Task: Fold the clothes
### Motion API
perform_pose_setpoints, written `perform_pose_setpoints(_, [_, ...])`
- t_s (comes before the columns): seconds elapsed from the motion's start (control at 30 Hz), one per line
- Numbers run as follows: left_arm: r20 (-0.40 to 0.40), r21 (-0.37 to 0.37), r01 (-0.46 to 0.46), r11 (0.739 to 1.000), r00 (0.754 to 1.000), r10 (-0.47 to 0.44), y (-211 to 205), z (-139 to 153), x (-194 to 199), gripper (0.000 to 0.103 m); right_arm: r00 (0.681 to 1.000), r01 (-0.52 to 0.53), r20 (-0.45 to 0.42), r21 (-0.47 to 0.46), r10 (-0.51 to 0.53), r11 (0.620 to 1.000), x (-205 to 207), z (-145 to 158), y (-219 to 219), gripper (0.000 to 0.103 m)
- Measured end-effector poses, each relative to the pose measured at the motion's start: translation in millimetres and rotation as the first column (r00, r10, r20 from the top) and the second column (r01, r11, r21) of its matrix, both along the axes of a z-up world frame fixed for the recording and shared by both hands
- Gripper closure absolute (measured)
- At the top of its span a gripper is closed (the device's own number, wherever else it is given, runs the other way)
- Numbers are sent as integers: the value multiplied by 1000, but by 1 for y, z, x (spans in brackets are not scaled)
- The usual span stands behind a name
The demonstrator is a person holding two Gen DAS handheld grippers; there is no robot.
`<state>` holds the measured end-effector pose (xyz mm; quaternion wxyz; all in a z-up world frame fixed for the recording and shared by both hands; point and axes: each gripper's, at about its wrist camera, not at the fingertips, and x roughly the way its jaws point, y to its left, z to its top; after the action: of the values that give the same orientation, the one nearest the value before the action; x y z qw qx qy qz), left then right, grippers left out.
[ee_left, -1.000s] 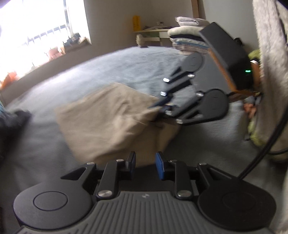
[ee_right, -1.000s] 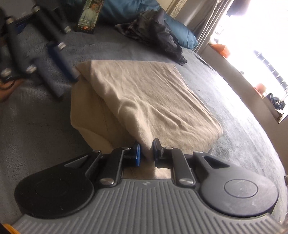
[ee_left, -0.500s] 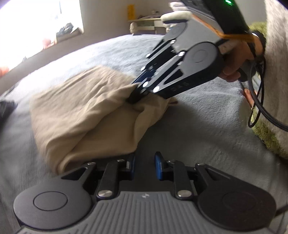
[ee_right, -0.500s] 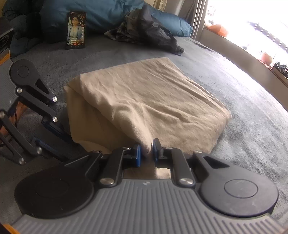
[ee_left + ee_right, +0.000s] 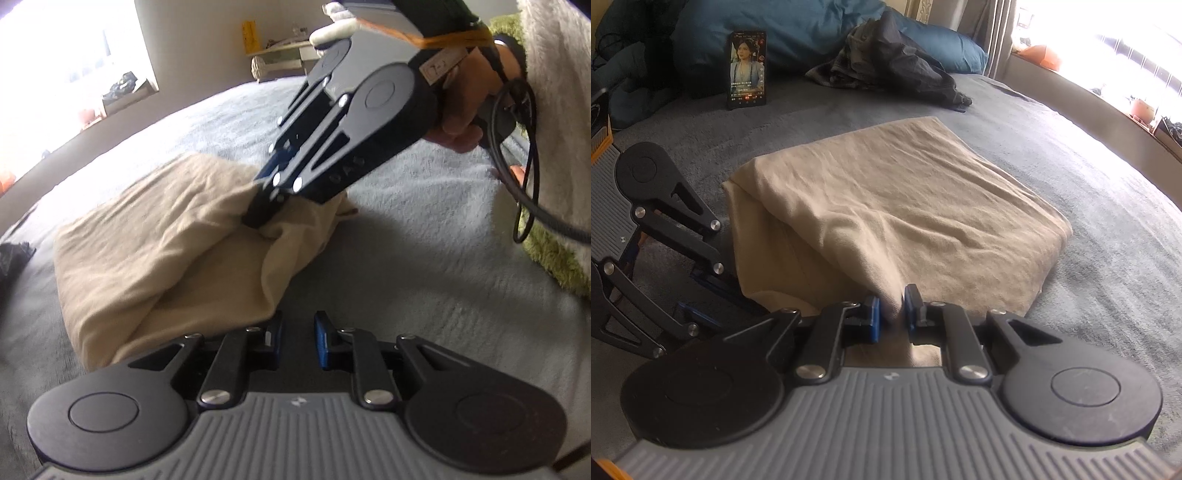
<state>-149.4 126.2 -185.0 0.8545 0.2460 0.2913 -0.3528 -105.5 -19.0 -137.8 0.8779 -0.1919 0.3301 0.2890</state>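
Observation:
A beige garment (image 5: 886, 192) lies folded on the grey bed (image 5: 1071, 155), one layer doubled over another. My right gripper (image 5: 891, 310) is shut on a bunched fold at the garment's near edge and holds that fold lifted. In the left wrist view the right gripper (image 5: 258, 218) pinches the beige garment (image 5: 147, 251) from above. My left gripper (image 5: 297, 332) hovers low at the garment's corner, its jaws closing with only bed cover between the pads. The cloth edge lies just left of its left finger. From the right wrist view the left gripper (image 5: 716, 299) sits beside the garment's left side.
A phone (image 5: 748, 70) with a lit screen leans against a blue pillow (image 5: 812, 29). A dark heap of clothes (image 5: 894, 62) lies at the far end of the bed. A person's hand (image 5: 458, 122) and a black cable (image 5: 524, 192) are at the right, beside a green fuzzy fabric (image 5: 554, 258).
My left gripper came down beside the garment's corner and its jaws narrowed. The right gripper, still holding the fold, drew closer to the left camera and rolled.

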Motion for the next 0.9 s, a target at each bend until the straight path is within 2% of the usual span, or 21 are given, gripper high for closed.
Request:
perform_pose_setpoints(0.3, [98, -12, -1, 1000, 995, 2, -8, 6, -5, 87, 1000, -9, -2, 8, 9, 1000, 0, 0, -2, 91])
perform_pose_setpoints(0.47, [127, -32, -22, 999, 992, 26, -10, 7, 0, 87, 1000, -17, -3, 8, 17, 1000, 0, 0, -2, 91])
perform_pose_setpoints(0.9, [110, -84, -105, 991, 987, 114, -13, 5, 20, 90, 999, -32, -3, 5, 32, 999, 0, 0, -2, 91])
